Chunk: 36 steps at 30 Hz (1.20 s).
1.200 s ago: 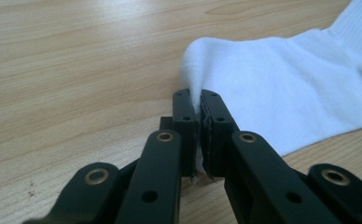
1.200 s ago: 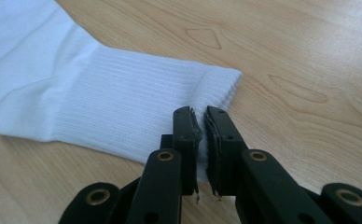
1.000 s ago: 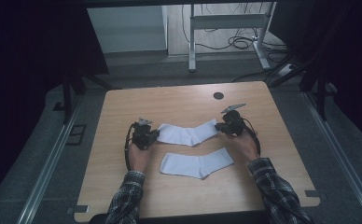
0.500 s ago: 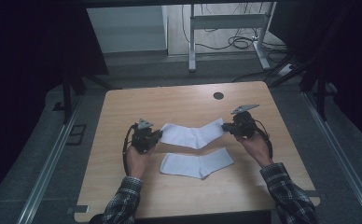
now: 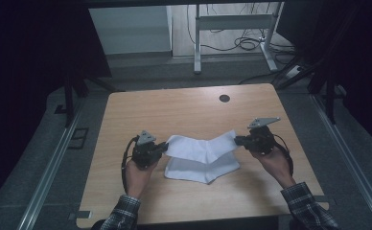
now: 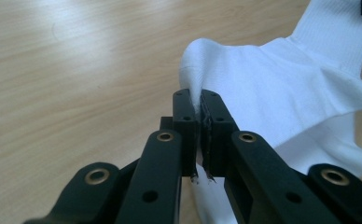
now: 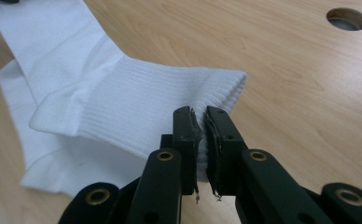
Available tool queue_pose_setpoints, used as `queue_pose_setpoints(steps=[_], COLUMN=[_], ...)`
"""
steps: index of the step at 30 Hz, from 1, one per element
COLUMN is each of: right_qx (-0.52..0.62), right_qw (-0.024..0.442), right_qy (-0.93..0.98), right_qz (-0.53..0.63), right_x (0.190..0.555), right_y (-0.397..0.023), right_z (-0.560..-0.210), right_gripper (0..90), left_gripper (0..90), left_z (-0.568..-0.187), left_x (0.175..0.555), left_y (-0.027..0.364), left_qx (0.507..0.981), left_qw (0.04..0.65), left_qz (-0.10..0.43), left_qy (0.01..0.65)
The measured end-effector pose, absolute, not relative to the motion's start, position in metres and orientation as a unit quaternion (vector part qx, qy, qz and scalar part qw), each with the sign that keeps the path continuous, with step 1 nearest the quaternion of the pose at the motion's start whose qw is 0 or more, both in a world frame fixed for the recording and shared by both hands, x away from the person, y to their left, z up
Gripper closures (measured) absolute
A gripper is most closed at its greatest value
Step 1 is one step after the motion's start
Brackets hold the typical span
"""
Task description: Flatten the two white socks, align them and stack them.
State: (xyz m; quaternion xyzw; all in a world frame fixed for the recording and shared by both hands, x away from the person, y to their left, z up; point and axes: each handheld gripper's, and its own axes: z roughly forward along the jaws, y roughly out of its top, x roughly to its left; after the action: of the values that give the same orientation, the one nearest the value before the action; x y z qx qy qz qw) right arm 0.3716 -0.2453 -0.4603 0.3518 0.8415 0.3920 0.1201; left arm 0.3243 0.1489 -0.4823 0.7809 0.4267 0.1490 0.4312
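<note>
A white sock [image 5: 201, 146] hangs stretched between my two grippers above the wooden table [image 5: 184, 108]. My left gripper [image 5: 164, 146] is shut on its toe end [image 6: 195, 70]. Its ribbed cuff [image 7: 188, 100] is pinched in my right gripper [image 5: 237, 140], which is shut on it. The sock sags in the middle. A second white sock [image 5: 198, 168] lies flat on the table below it, partly covered by the held one. In the left gripper view the held sock [image 6: 281, 88] runs away to the upper right; in the right gripper view the same sock [image 7: 76, 70] runs to the upper left.
A round cable hole [image 5: 224, 98] sits in the table near its far edge, right of centre. Beyond the table stand a metal frame [image 5: 232, 28] and loose cables on the floor. Metal rails [image 5: 50, 167] run along both sides of the table.
Both grippers have lifted the upper sock and moved toward the near side, carrying it over the lower sock. The right gripper has also shifted outward to the right, stretching the sock.
</note>
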Motion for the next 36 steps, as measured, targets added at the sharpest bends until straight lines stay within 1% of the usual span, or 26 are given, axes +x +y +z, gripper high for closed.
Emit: queue_pose_setpoints(steps=[7,13,23,29,31,35,36], right_qx=[0.343,0.34,0.338,0.335,0.338,0.341,0.342], right_qw=[0.109,0.098,0.09,0.092,0.09,0.104,0.106], right_qy=[0.847,0.853,0.865,0.876,0.879,0.875,0.873], right_qz=[0.391,0.383,0.36,0.335,0.325,0.326,0.331], right_x=[0.352,0.342,0.341,0.342,0.343,0.341,0.341], right_y=[-0.247,-0.247,-0.241,-0.235,-0.234,-0.235,-0.236], right_z=[-0.464,-0.474,-0.489,-0.502,-0.505,-0.504,-0.503], right_gripper=[82.2,82.2,82.0,80.9,78.8,66.5,63.5], left_gripper=[86.0,86.0,85.9,85.4,82.1,64.0,61.2], left_z=[-0.488,-0.496,-0.51,-0.518,-0.522,-0.521,-0.521], left_x=[0.304,0.292,0.285,0.287,0.289,0.289,0.29], left_y=[0.149,0.15,0.143,0.137,0.135,0.135,0.135], left_qx=[0.789,0.795,0.813,0.827,0.827,0.819,0.82], left_qw=[0.428,0.419,0.388,0.357,0.347,0.352,0.35], left_qz=[0.139,0.133,0.136,0.149,0.159,0.174,0.174], left_qy=[0.419,0.419,0.413,0.409,0.412,0.419,0.419])
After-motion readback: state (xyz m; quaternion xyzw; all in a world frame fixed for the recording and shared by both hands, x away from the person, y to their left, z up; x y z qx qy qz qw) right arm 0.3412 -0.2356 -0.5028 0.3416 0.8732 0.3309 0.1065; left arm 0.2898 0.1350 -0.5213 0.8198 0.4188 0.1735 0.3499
